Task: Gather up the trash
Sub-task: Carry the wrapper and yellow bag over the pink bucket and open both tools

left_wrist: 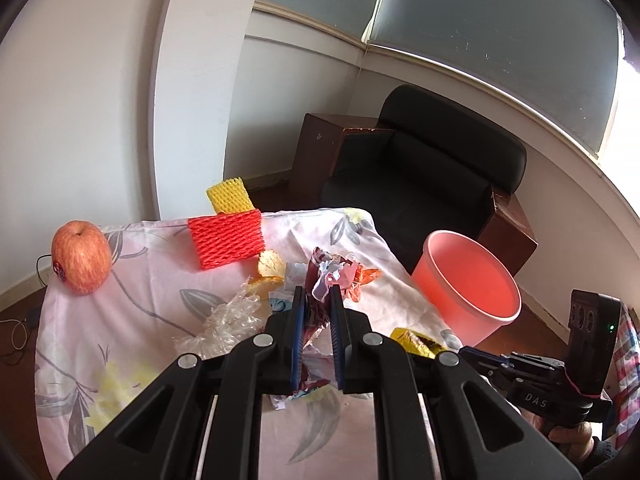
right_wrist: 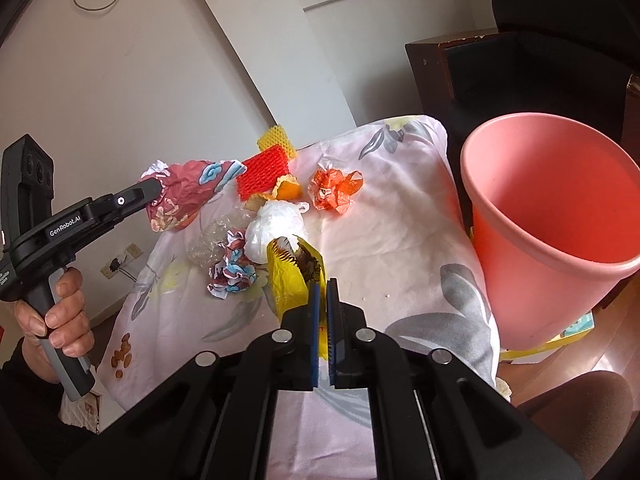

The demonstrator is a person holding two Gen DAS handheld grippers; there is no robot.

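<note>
My left gripper (left_wrist: 317, 292) is shut on a crumpled dark red patterned wrapper (left_wrist: 320, 276), lifted above the floral cloth. In the right wrist view that wrapper (right_wrist: 188, 192) hangs from the left gripper (right_wrist: 154, 188) at the left. My right gripper (right_wrist: 324, 284) is shut on a yellow wrapper (right_wrist: 292, 276), which also shows in the left wrist view as a yellow wrapper (left_wrist: 416, 340) by the right gripper (left_wrist: 476, 356). A pink bucket (right_wrist: 520, 280) stands past the table's right edge, seen too as the pink bucket (left_wrist: 440, 300).
On the cloth-covered table (right_wrist: 400, 240) lie an orange bag (right_wrist: 334, 190), a white bag (right_wrist: 276, 224), clear plastic (right_wrist: 212, 236), a crumpled patterned paper (right_wrist: 232, 268), a red foam net (right_wrist: 264, 174), a yellow foam net (right_wrist: 276, 140) and peel (right_wrist: 288, 190). An apple (left_wrist: 82, 256) sits far left. A black armchair (left_wrist: 424, 168) stands behind.
</note>
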